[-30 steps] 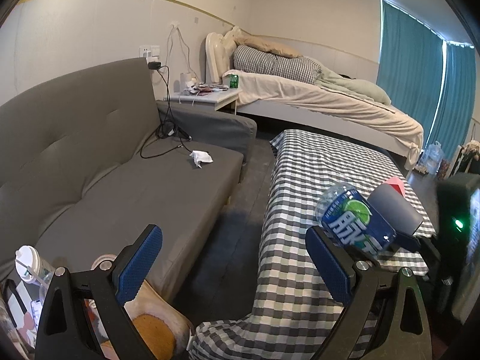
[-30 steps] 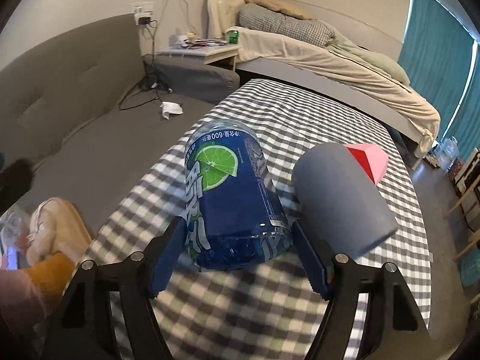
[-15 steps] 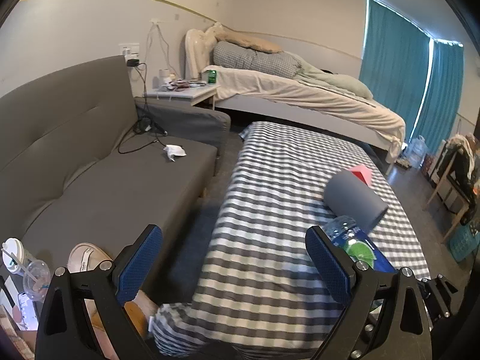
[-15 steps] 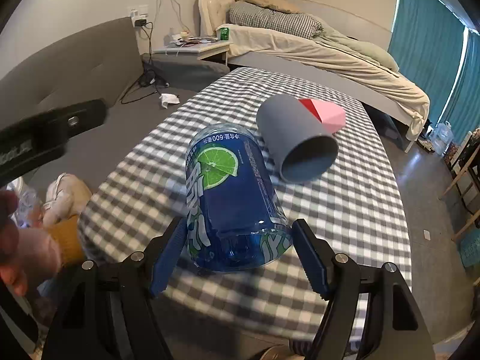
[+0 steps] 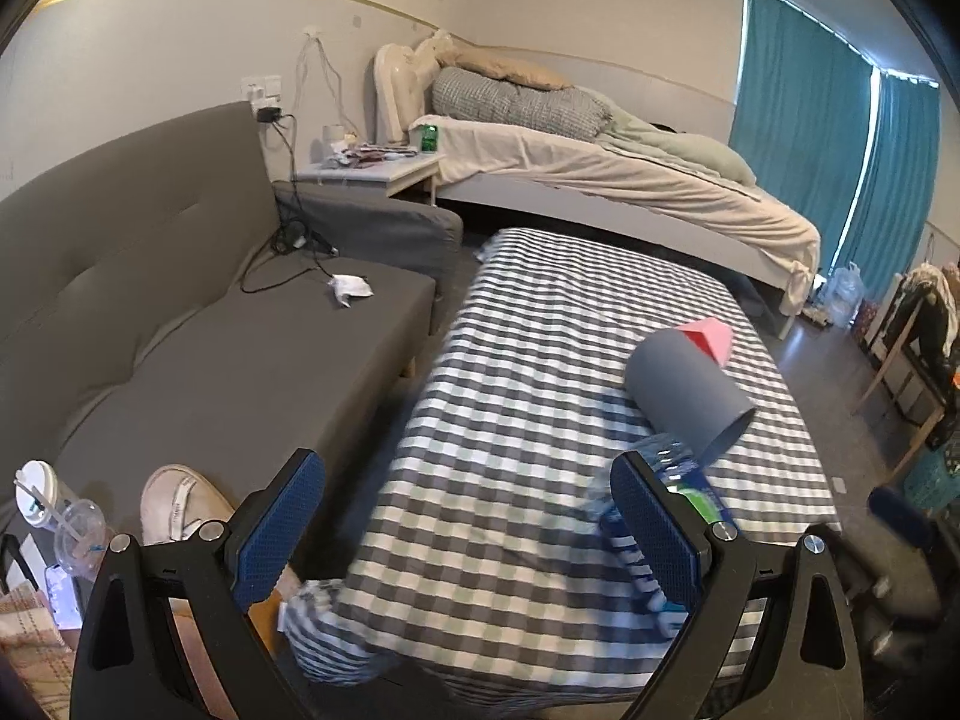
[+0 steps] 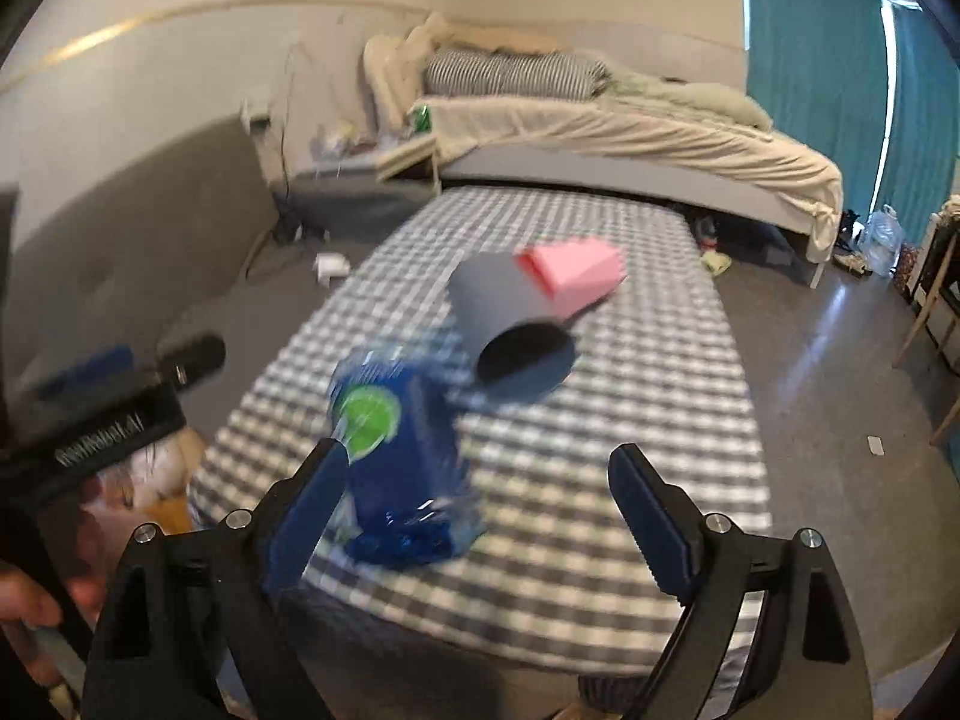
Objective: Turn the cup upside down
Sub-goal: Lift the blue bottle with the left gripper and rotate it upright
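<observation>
A grey cup (image 5: 690,390) (image 6: 504,312) lies on its side on the checked tablecloth (image 5: 540,330) (image 6: 660,390), its mouth turned toward both cameras. Just in front of that mouth is a blue lime-label bottle (image 6: 408,438) (image 5: 702,498), blurred. My right gripper (image 6: 483,516) is open; the bottle is by its left finger (image 6: 312,510) and no longer clamped. My left gripper (image 5: 468,531) is open and holds nothing, hanging over the table's near left corner. In the left wrist view its right finger (image 5: 654,534) hides part of the bottle.
A pink box (image 5: 708,339) (image 6: 576,273) sits right behind the cup. Left of the table is a grey sofa (image 5: 210,360), with a bed (image 5: 630,180) at the back. A shoe (image 5: 180,504) and plastic drink cups (image 5: 54,516) are at lower left, a wooden chair (image 6: 936,312) at the right.
My right gripper has opened and let go of the bottle, which now sits low near the cup's mouth. Both grippers have pulled back from the table; the cup has not moved.
</observation>
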A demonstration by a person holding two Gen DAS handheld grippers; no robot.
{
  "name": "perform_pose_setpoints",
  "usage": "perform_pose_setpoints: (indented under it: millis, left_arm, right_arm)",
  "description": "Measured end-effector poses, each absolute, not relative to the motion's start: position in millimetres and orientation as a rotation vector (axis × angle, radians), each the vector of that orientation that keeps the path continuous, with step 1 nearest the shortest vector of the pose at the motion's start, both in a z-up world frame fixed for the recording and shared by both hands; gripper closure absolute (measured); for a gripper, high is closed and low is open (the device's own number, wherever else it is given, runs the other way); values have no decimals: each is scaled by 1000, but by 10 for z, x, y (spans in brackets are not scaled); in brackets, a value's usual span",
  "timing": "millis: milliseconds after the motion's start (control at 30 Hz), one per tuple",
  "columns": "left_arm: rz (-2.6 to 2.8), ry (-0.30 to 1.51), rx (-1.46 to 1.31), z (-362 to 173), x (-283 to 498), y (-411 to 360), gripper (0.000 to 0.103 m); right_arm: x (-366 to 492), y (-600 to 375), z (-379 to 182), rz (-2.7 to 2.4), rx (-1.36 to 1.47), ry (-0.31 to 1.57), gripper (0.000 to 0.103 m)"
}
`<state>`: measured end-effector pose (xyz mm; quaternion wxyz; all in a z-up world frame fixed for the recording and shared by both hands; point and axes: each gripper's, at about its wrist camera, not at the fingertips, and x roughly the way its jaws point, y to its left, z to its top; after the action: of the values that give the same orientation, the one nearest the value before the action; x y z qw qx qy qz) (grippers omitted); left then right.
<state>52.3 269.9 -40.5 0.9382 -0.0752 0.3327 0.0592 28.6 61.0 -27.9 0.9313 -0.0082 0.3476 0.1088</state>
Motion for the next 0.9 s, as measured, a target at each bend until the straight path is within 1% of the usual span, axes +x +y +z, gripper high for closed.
perform_pose_setpoints:
  millis: [200,333,467,733,900]
  left_arm:
    - [85,774,-131,-428,688,2367,4]
    - [59,872,-156,-460,815,2165,4]
    - [46,909,-165,-520,929,2028,4]
    - [49,1042,-245,-753,1254,1987,5]
    - [33,1106,-287,-854,1381,1996,6]
  right_arm:
    - [501,313,-43,177,-106,694,14]
    - [619,170,-39,161,-177,668,14]
    - [728,49,-121,139,-184,662,14]
    - [900,-21,-135,158,-141,654,14]
    - [953,25,-144,136,-192,636,14]
